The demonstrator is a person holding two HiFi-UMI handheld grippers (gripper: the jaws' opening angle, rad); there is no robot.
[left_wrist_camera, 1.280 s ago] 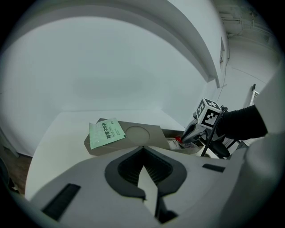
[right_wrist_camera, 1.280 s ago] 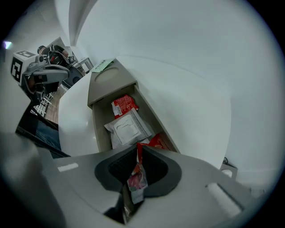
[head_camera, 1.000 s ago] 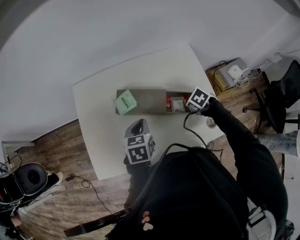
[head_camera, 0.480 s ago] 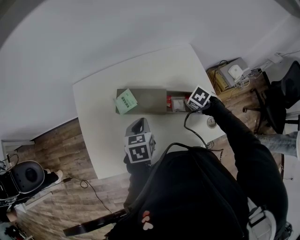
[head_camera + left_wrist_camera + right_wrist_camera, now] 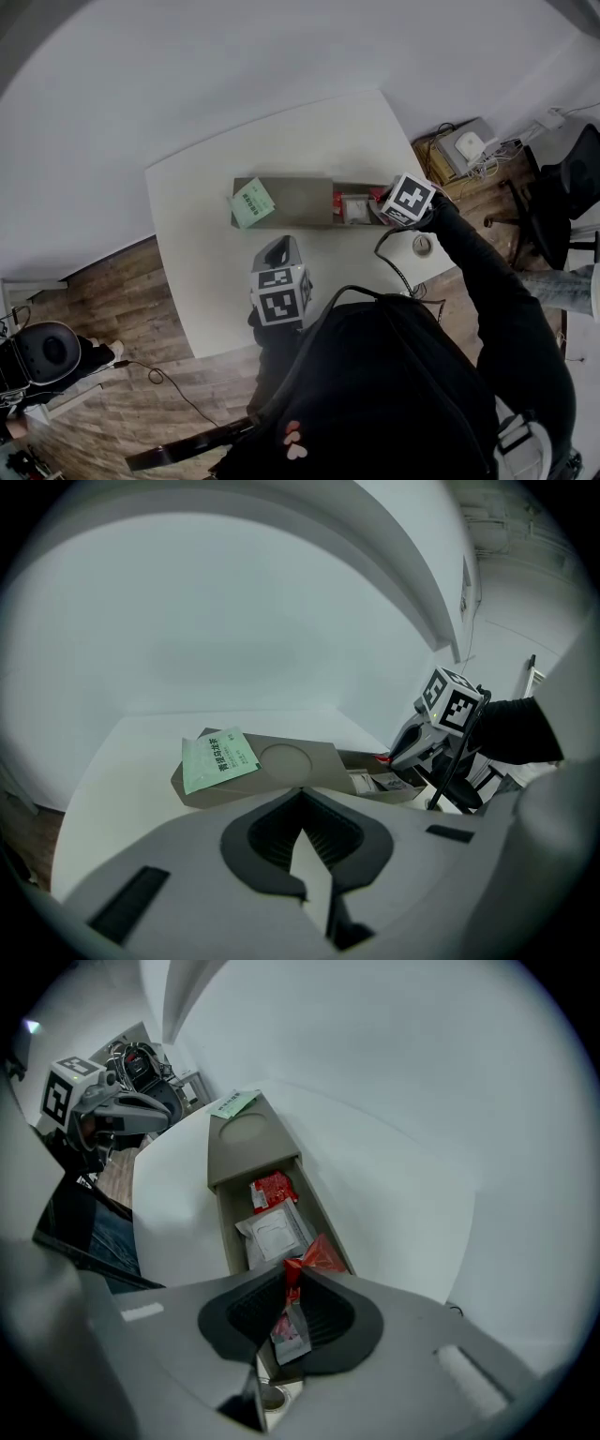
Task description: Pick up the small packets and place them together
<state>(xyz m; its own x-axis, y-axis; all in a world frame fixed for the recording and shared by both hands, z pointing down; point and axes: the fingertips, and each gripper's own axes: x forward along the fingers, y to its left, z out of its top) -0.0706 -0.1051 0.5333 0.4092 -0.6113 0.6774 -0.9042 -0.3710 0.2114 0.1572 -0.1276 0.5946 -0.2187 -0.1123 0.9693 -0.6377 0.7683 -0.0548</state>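
A flat brown cardboard box lies on the white table. A green packet rests on its closed left part. In its uncovered right end lie a red packet and a white packet. My right gripper points steeply down over that end. Its jaws have just been closing and are shut on another red packet, lifted clear of the box. My left gripper hovers near the table's front with its jaws together and nothing in them.
A small round object sits on the table right of the box, next to the gripper's black cable. Beyond the right table edge are a low cabinet and an office chair.
The right gripper has risen a little and shifted right, with the red packet in its jaws. The left gripper has stayed where it was.
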